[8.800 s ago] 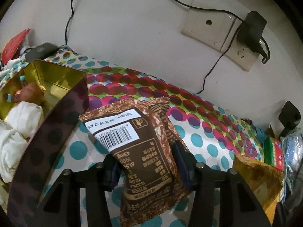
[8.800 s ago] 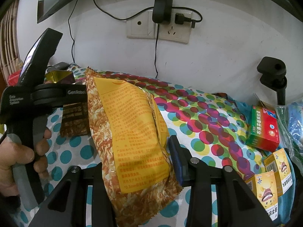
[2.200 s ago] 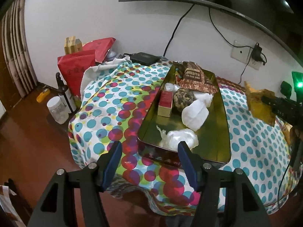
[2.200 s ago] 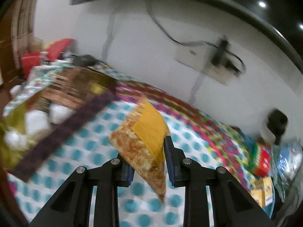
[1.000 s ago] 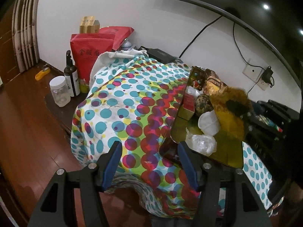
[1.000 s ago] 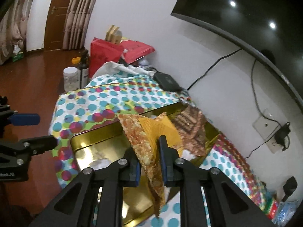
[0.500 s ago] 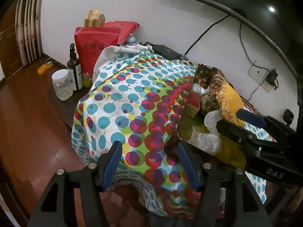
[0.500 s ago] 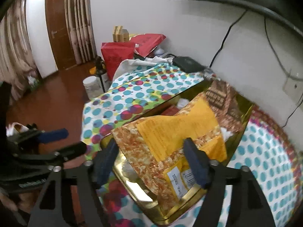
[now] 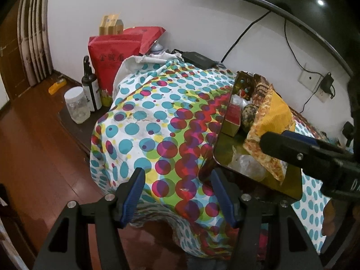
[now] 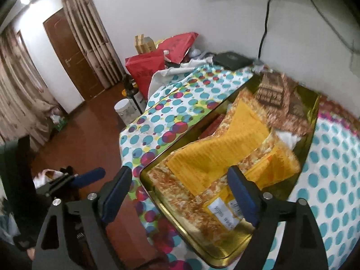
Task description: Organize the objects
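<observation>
Spotted tablecloth lies bare beside gold tray.

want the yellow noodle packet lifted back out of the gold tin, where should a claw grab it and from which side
Probably the crimped end of the yellow noodle packet nearest the right claw, coming from above at the gold tin's near end. The packet lies slanted over other items, so that flat seam looks free, while the tin's walls block a sideways approach.

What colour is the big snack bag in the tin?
The bag is yellow with orange-brown speckled edges, clearest in the right wrist view.
</observation>
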The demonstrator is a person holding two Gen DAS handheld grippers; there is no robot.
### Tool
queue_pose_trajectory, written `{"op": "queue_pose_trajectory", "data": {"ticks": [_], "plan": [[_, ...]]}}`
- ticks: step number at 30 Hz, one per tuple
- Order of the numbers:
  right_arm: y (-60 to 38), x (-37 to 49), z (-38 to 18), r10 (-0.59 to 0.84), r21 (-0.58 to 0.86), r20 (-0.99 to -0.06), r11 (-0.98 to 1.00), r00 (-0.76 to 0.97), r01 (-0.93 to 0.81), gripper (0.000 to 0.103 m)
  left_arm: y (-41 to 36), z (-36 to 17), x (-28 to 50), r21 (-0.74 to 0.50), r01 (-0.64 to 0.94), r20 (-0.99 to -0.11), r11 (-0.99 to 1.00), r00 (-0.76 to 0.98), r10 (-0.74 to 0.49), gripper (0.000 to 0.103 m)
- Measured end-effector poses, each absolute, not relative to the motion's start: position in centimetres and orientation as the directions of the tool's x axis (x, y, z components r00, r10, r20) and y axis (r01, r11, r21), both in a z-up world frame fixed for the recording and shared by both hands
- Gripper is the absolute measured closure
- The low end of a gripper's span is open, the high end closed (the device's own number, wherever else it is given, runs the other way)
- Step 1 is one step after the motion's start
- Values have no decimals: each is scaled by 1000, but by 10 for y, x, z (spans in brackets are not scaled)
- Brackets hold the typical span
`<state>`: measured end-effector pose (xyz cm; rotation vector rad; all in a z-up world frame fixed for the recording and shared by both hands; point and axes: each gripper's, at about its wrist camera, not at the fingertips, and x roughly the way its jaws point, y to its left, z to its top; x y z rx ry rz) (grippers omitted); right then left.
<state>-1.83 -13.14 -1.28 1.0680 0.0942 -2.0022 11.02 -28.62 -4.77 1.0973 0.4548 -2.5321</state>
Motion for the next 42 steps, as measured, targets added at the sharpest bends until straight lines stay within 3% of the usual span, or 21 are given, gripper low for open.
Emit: {"op": "queue_pose_trajectory", "data": {"ticks": [5,13,25,26,34,42], "plan": [[-136,-25,-19,-664,374,-709,-641,-238,670,12,-283,-45,110,-105,434,-745,-895,-630,-218,40],[-122,-21,-1,-662,354,-695,-655,-281,667,12,-267,-43,106,-42,415,-758,-909,-605,-242,40],[-46,-17,36,-604,288,-643,-761,-471,581,4,-229,-33,91,-20,343,-782,-939,-591,-199,40],[-38,-18,38,-596,293,-639,-774,-487,562,0,-225,-31,90,-23,336,-782,-942,-593,-192,40],[12,-11,45,-473,189,-638,-861,-607,472,0,-188,-8,80,31,267,-758,-963,-622,-197,40],[60,1,35,-332,100,-681,-925,-653,367,0,-151,4,64,44,191,-756,-981,-635,-157,32]]}}
